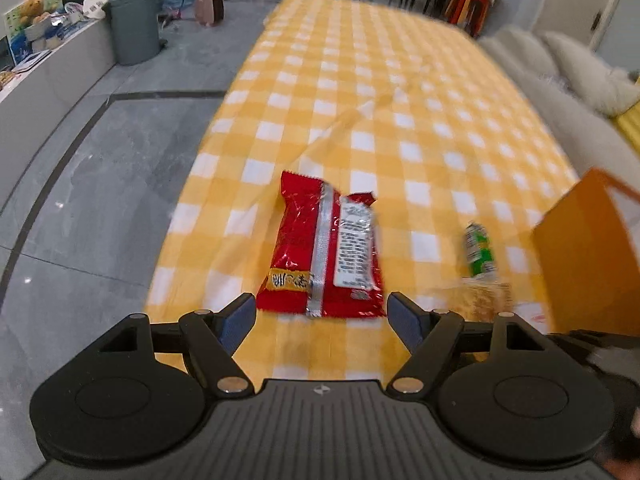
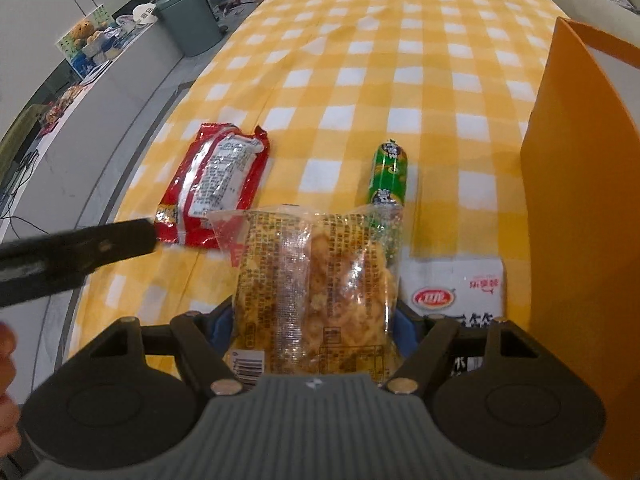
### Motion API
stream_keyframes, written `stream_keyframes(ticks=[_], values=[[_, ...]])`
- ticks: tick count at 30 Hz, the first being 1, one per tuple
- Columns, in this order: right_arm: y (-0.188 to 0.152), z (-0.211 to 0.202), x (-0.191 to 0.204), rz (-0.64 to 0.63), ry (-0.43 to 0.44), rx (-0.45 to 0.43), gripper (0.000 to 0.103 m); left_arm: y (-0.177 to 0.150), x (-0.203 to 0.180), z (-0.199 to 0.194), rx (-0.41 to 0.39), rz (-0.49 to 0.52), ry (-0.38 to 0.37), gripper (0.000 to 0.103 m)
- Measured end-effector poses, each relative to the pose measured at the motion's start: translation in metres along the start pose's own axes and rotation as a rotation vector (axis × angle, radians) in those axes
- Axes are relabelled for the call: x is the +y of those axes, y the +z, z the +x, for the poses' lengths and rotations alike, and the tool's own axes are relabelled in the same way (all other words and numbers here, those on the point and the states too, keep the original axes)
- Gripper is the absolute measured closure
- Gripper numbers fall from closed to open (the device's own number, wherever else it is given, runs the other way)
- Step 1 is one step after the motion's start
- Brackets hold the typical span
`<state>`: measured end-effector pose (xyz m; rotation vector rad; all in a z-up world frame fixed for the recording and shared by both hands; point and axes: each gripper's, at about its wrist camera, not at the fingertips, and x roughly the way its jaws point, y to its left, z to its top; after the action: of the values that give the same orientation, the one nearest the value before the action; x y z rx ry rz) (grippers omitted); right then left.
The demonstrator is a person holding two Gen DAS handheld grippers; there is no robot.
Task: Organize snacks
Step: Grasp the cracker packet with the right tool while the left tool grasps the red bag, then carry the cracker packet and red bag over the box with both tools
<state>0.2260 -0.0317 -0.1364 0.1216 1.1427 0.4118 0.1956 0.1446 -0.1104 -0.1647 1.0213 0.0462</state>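
Note:
A red snack packet (image 1: 324,248) lies back side up on the yellow checked tablecloth (image 1: 360,80). My left gripper (image 1: 322,316) hovers just short of its near edge, jaws wide open and empty. In the right wrist view a clear packet of yellow snacks (image 2: 316,280) sits between the blue pads of my right gripper (image 2: 316,322), which press on both its sides. Behind it lie a green sausage stick (image 2: 388,172) and the red snack packet (image 2: 216,184). A white packet (image 2: 456,292) lies to its right.
A tall orange box (image 2: 580,200) stands at the right, close to the right gripper. The table's left edge drops to a grey tiled floor (image 1: 80,200). A grey bin (image 1: 134,24) and a sofa (image 1: 560,92) lie beyond. The left gripper's black arm (image 2: 80,248) crosses the right view.

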Motion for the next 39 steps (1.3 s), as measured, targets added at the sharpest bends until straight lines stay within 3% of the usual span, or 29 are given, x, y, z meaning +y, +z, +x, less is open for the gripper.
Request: stream_keyframes(ticks=[2, 5, 9, 14, 19, 20, 21, 28, 33, 39], values=[[0.001, 0.002, 0.002, -0.023, -0.008, -0.009, 0.028, 0.006, -0.004, 0.014, 0.01, 0.013, 0.036, 0.016], [0.004, 0.006, 0.005, -0.047, -0.018, -0.017, 0.027, 0.015, -0.006, 0.029, 0.025, 0.037, 0.016, 0.016], [0.007, 0.009, 0.004, -0.058, -0.016, -0.017, 0.026, 0.026, -0.006, 0.043, 0.04, 0.042, 0.049, 0.015], [0.006, 0.009, 0.007, -0.088, -0.015, -0.015, 0.022, 0.033, -0.003, 0.061, 0.072, 0.011, 0.02, 0.011], [0.005, 0.009, 0.009, -0.103, -0.016, -0.018, 0.022, 0.033, -0.012, 0.068, 0.045, 0.047, 0.065, 0.006], [0.006, 0.009, 0.008, -0.099, -0.012, -0.019, 0.022, 0.032, -0.013, 0.069, 0.034, 0.05, 0.068, 0.008], [0.005, 0.009, 0.007, -0.093, -0.009, -0.02, 0.022, 0.031, -0.013, 0.068, 0.018, 0.044, 0.062, 0.021], [0.004, 0.005, 0.004, -0.065, -0.004, -0.02, 0.033, 0.024, -0.002, 0.049, -0.012, -0.029, 0.046, 0.022], [0.003, -0.001, 0.005, -0.033, 0.042, -0.012, 0.035, 0.02, 0.012, 0.02, -0.044, -0.099, 0.026, 0.022], [0.003, -0.029, 0.016, -0.045, 0.077, -0.066, 0.035, 0.021, 0.015, -0.025, -0.123, -0.148, 0.008, 0.022]])
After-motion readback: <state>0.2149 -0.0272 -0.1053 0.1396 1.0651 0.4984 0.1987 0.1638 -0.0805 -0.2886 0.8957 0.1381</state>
